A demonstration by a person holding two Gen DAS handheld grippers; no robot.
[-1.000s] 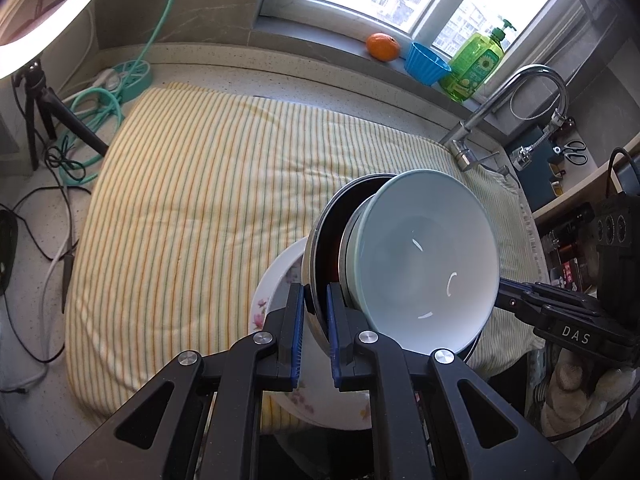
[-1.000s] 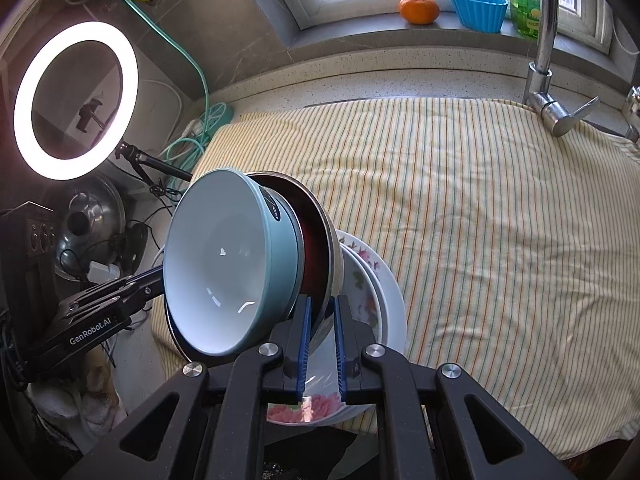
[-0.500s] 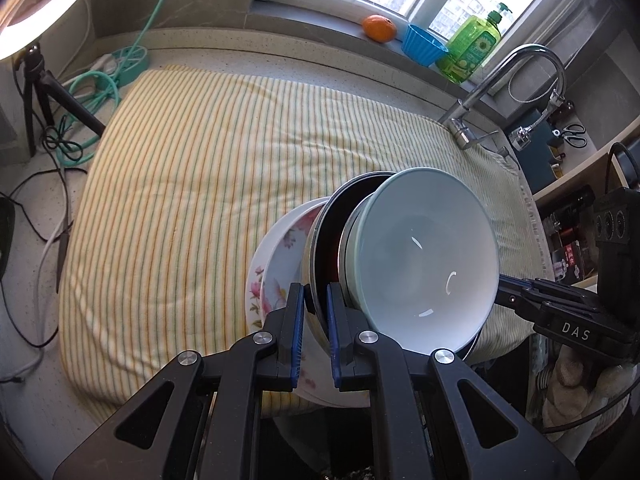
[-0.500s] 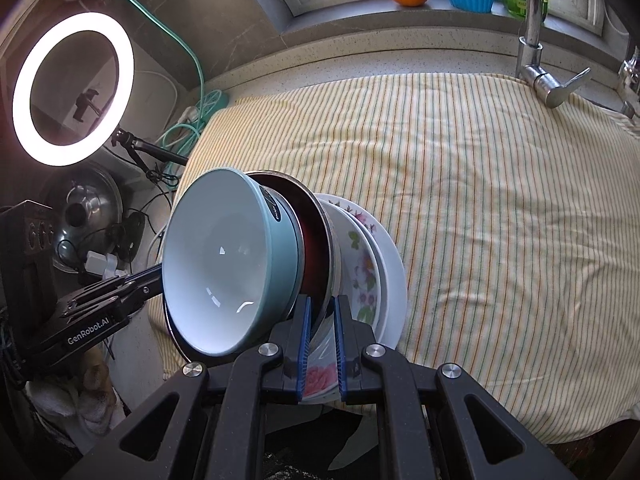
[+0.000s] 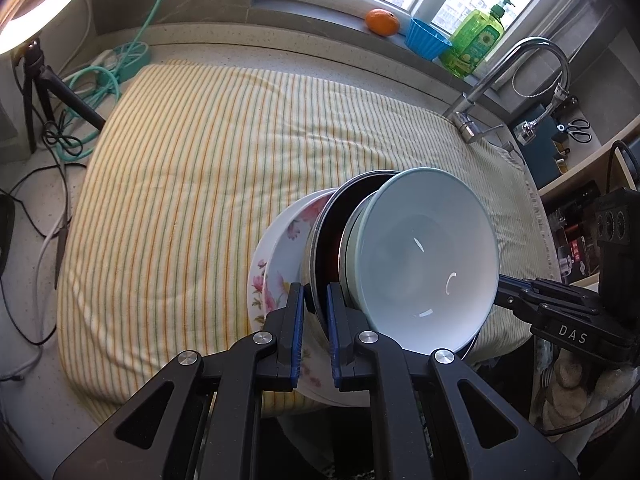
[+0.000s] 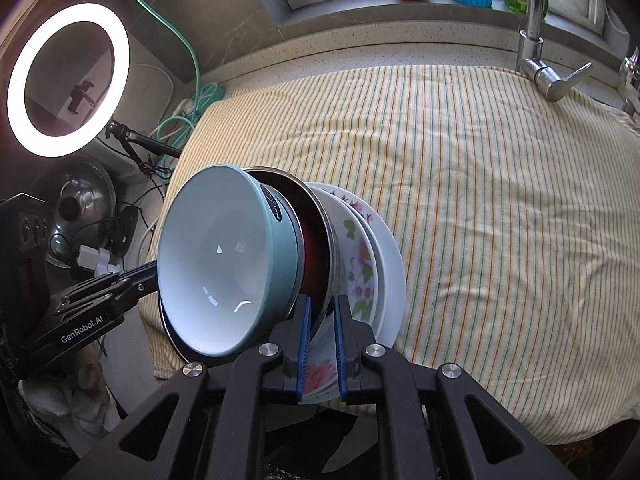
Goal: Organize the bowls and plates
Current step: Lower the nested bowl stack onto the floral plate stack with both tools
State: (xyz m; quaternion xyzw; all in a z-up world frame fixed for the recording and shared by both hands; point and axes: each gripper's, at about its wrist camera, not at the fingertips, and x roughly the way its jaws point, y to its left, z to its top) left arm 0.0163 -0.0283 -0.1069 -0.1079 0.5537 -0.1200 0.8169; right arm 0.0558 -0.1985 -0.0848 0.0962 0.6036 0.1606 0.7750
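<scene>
Nearby, both tongs, left tongs [image 5: 314, 300] and right tongs [image 6: 320, 312], clamping tilted dish stack [image 5: 400, 264], striped cloth [image 5: 200, 184] beneath, faucet [image 6: 536, 40] behind

The teal bowl [image 5: 424, 256] hides most of the red-lined metal bowl [image 5: 330, 240] behind it.

A nested stack of dishes sits tilted on its side above the near edge of the striped cloth. The pale blue bowl [image 5: 424, 260] with white inside lies foremost, nested in a dark metal-rimmed bowl [image 5: 326, 236] with a reddish interior. At its 9 o'clock in the left view come a floral plate [image 5: 276, 272] and a plain white plate [image 6: 394, 276]
</scene>
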